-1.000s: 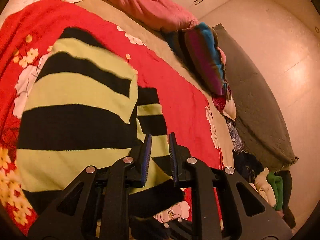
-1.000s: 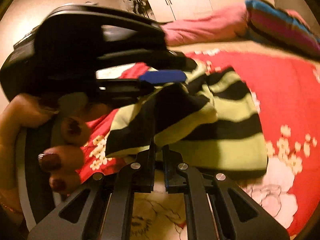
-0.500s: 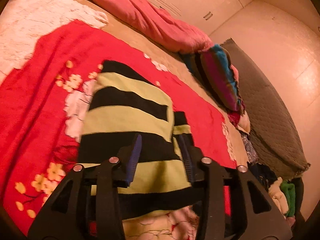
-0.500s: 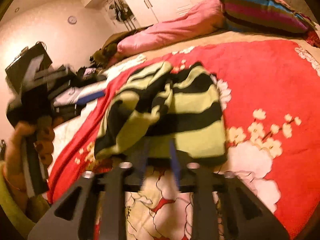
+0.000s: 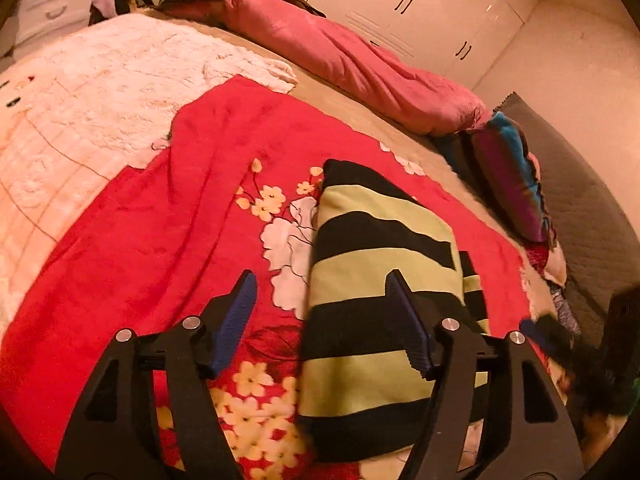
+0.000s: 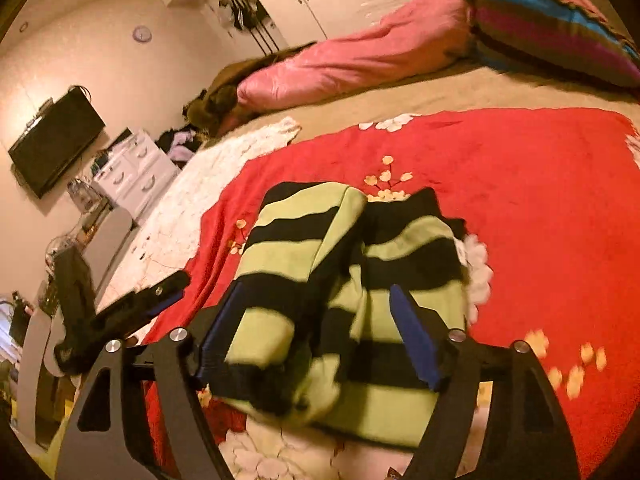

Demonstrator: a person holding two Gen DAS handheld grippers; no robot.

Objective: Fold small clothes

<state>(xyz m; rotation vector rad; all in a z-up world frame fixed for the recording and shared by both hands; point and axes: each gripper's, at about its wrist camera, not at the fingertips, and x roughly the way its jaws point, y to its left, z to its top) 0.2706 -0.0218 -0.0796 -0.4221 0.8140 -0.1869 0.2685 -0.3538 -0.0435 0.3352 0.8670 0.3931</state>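
Note:
A small sweater with green and black stripes (image 5: 376,280) lies folded on the red floral blanket (image 5: 168,232) on the bed. It also shows in the right wrist view (image 6: 352,280), with one side folded over the middle. My left gripper (image 5: 320,320) is open and empty just above the sweater's near left edge. My right gripper (image 6: 316,332) is open and empty, with its jaws on either side of the sweater's near end. The left gripper also appears at the left of the right wrist view (image 6: 132,312).
A pink duvet (image 5: 352,60) and a striped pillow (image 5: 508,176) lie along the far side of the bed. A white cover (image 5: 92,112) lies left of the red blanket. Clothes are piled off the bed's right edge (image 5: 556,264). Drawers (image 6: 132,168) stand by the wall.
Both grippers have opened and let go of the sweater, which has dropped folded onto the blanket. Both grippers have drawn back and the left one has swung away to the left.

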